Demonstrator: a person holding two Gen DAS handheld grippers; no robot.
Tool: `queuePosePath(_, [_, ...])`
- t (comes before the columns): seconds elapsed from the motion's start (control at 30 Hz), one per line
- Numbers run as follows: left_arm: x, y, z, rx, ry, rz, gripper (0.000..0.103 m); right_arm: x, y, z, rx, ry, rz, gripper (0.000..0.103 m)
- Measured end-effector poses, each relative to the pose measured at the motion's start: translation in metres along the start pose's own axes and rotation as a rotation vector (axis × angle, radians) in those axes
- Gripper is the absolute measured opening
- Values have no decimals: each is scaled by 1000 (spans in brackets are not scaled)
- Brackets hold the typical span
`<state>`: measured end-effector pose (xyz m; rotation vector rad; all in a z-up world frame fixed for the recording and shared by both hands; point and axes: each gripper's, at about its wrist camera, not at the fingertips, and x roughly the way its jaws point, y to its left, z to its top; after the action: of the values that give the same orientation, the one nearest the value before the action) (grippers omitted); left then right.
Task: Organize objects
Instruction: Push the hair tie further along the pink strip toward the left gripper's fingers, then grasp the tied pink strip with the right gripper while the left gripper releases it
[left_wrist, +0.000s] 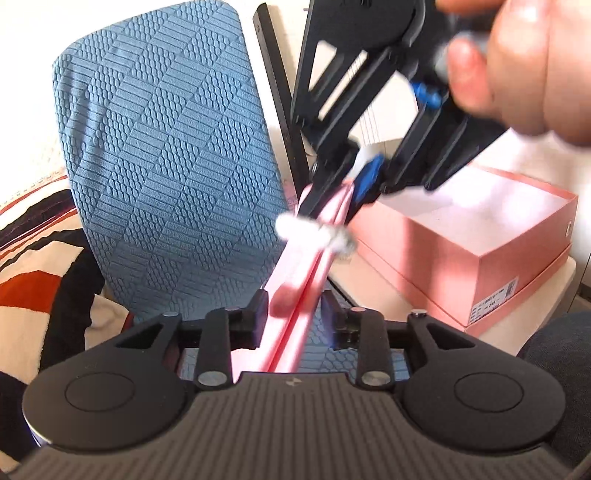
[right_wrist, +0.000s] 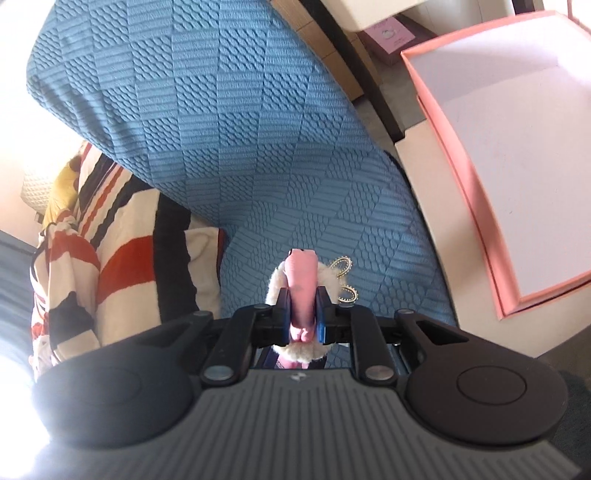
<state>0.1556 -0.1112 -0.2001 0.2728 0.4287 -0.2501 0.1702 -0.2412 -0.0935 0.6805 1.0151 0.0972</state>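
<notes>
The right gripper (left_wrist: 354, 184) and the hand (left_wrist: 517, 62) holding it are motion-blurred, the hand cut off by the frame edge

We record a blue chair cover (right_wrist: 236, 122) embossed in checkered rib-and-scale blocks; a cream blanket (right_wrist: 122, 251) striped black and orange-red; a salmon-pink cardboard box (left_wrist: 480, 243), white inside; a pink two-bar item (left_wrist: 299, 280) with a white fluffy tuft (left_wrist: 314, 229).

support: cream table (right_wrist: 436, 192) beside blue-covered chair (right_wrist: 258, 147) | on table: open pink box (right_wrist: 476, 206), white inside, seated in its pink lid | on chair seat: striped red-black-white blanket (right_wrist: 110, 258) at its left edge
</notes>
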Motion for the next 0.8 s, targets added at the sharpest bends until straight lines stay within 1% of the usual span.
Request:
queuePosePath(0.07, [0, -2, 0, 19, -7, 8, 48, -5, -1, 4, -3, -6, -2, 16])
queuePosePath(0.1, [-1, -3, 0, 27, -16, 2, 55, -7, -1, 5, -4, -7, -2, 16])
queuePosePath(0.13, [-1, -3, -1, 34, -26, -5, 59, -9, -1, 5, -5, -7, -1, 16])
queuePosePath(0.23, [-1, -6, -2, 62, -37, -7, 60, -15, 1, 6, -10, -1, 7, 16])
queuePosePath(0.37, [6, -4, -5, 56, 3, -6, 60, -25, 0, 7, -6, 11, 19, 16])
queuePosePath(0.5, [14, -3, -9, 70, 29, 19, 60, -35, -3, 12, 13, 11, 28, 16])
queuePosePath(0.57, [18, -2, -11, 64, 68, 6, 49, -39, -7, 15, 42, 9, 36, 16])
queuePosePath(0.6, [20, 0, -11, 46, 84, -17, 38, -40, -9, 17, 54, 8, 34, 17])
queuePosePath(0.63, [21, 1, -11, 31, 83, -33, 33, -41, -11, 19, 64, 7, 32, 17])
queuePosePath(0.67, [21, 1, -10, 27, 78, -36, 30, -42, -12, 20, 68, 3, 30, 17])
queuePosePath(0.73, [18, -1, -9, 29, 60, -36, 20, -42, -14, 20, 73, -8, 23, 17])
queuePosePath(0.8, [13, -1, -7, 10, 50, -37, 17, -40, -17, 20, 88, -30, 14, 18])
